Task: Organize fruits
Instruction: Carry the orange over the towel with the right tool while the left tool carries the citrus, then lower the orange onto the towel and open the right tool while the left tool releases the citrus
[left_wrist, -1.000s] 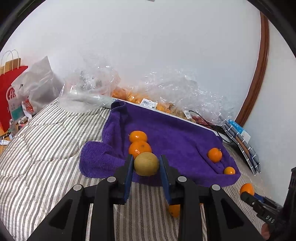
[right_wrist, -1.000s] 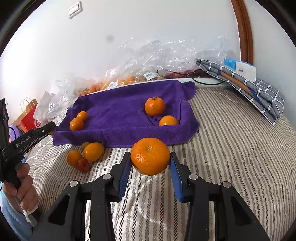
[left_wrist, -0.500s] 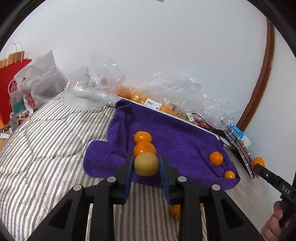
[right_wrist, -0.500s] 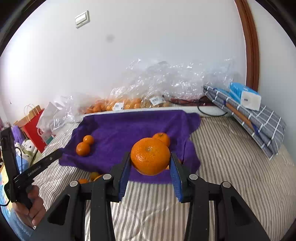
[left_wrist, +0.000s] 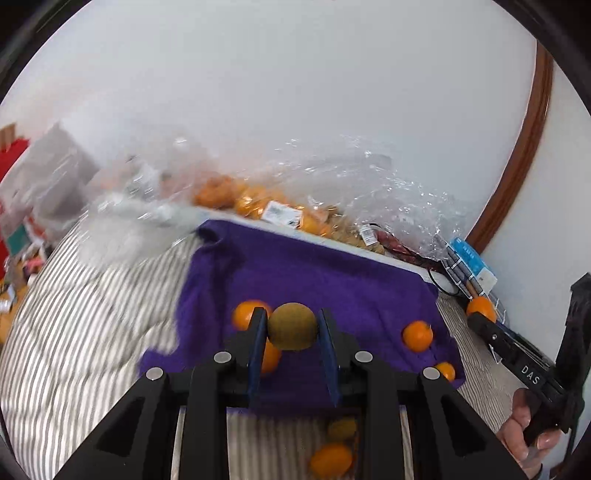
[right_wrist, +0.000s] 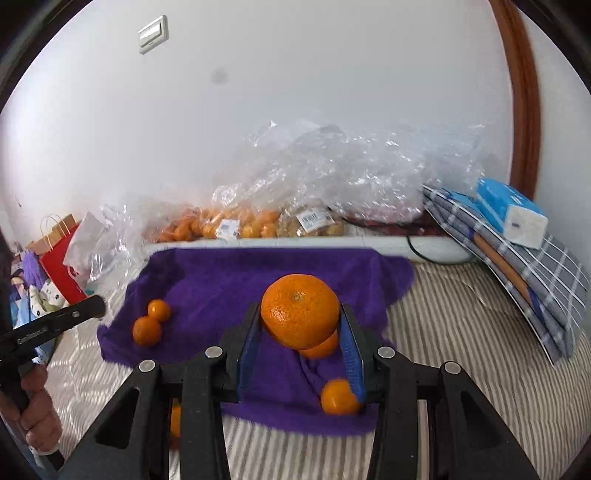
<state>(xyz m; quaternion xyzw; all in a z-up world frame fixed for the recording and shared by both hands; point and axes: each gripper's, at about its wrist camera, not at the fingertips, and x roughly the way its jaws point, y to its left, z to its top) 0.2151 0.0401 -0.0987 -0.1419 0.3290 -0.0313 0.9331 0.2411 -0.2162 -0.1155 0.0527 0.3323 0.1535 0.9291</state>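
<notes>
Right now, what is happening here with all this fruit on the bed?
A person holds a gripper in each hand and sorts fruit onto a purple towel spread on a striped bed cover. The left gripper is shut on a yellow-green fruit, and the right gripper is shut on a large orange; both hover over the towel. Four small oranges already lie on the towel, and a few fruits wait on the cover in front of it.

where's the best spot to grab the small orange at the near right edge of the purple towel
Grip the small orange across its widest middle, coming from above with a finger on each side. It is round with no handle, and sits free on the purple towel. The right gripper must first set down its large orange.
</notes>
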